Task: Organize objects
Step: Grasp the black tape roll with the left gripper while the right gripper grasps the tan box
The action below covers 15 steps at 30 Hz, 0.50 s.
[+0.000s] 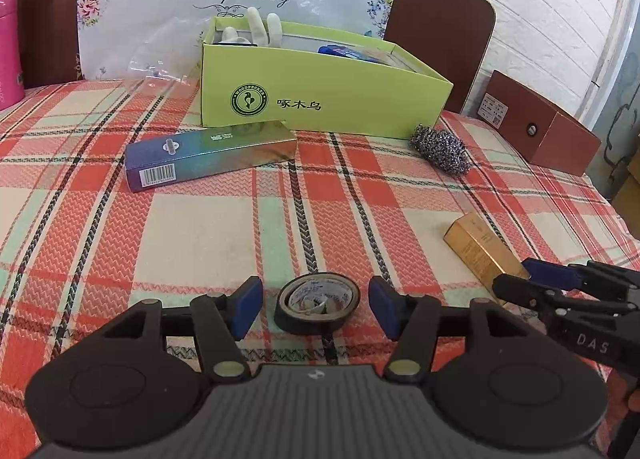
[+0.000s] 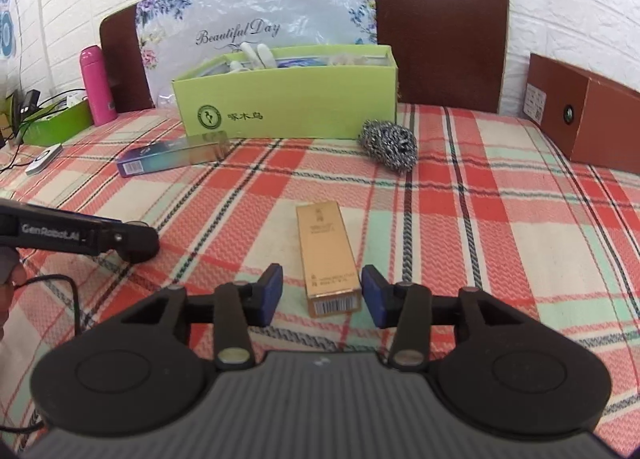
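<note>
Both grippers sit low over the plaid-covered tabletop [image 2: 460, 195], each lined up on its own item, so the step in hand looks like a paired pick-up ahead of loading the green box [image 1: 320, 87] at the far side.

The left gripper [image 1: 315, 307] has its jaws part-open around the roll of black tape [image 1: 317, 307], which lies flat on the cloth; there is a clear gap on either side, so the blue pads are not yet pressing on it. The right gripper [image 2: 322, 297] straddles the near, barcoded end of the gold carton [image 2: 326, 255], which points away toward the far side. Its right pad looks just beside or touching the carton, while the left pad stands apart, so nothing is gripped.

Farther off, the long blue-green carton [image 1: 212, 155] lies just in front of the green box, with the steel scourer [image 1: 440, 151] near the box's right corner. The box already holds white gloves [image 1: 256, 29].

The next move probably calls for closing each pair of jaws squarely, then lifting clear before carrying toward the box.
</note>
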Tool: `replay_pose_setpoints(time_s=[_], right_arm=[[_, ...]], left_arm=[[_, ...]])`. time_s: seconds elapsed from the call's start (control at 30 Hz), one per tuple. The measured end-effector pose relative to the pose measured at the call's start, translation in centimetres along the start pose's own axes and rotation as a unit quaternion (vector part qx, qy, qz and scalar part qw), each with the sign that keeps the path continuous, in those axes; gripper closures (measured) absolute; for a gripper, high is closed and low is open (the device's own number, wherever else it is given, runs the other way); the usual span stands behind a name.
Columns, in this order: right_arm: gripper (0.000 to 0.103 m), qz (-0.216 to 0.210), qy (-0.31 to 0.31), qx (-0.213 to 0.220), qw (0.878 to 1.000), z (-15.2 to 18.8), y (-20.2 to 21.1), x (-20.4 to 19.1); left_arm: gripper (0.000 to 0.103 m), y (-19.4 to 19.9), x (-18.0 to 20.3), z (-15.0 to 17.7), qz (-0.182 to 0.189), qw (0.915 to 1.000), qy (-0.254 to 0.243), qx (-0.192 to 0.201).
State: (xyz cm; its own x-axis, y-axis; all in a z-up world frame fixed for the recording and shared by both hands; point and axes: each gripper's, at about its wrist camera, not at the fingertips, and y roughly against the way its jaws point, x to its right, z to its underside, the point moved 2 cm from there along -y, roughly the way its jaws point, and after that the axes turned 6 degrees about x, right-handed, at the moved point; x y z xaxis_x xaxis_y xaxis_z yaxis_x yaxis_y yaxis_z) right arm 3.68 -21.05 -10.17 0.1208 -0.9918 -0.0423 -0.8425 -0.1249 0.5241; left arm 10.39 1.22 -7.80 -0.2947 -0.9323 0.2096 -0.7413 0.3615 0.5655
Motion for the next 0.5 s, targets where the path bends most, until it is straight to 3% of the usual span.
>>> replay_pose_setpoints(time_s=[0.43, 0.5], right_arm=[[0.055, 0.005, -0.003, -0.008, 1.000, 0.2, -2.3, -0.5], [0.055, 0.007, -0.004, -0.009, 1.000, 0.3, -2.6, -0.6]], left_arm=[[0.042, -0.1, 0.4, 0.3, -0.001, 1.0000, -0.009, -0.003], [0.049, -0.2, 0.5, 0.4, -0.001, 0.9999, -0.013, -0.003]])
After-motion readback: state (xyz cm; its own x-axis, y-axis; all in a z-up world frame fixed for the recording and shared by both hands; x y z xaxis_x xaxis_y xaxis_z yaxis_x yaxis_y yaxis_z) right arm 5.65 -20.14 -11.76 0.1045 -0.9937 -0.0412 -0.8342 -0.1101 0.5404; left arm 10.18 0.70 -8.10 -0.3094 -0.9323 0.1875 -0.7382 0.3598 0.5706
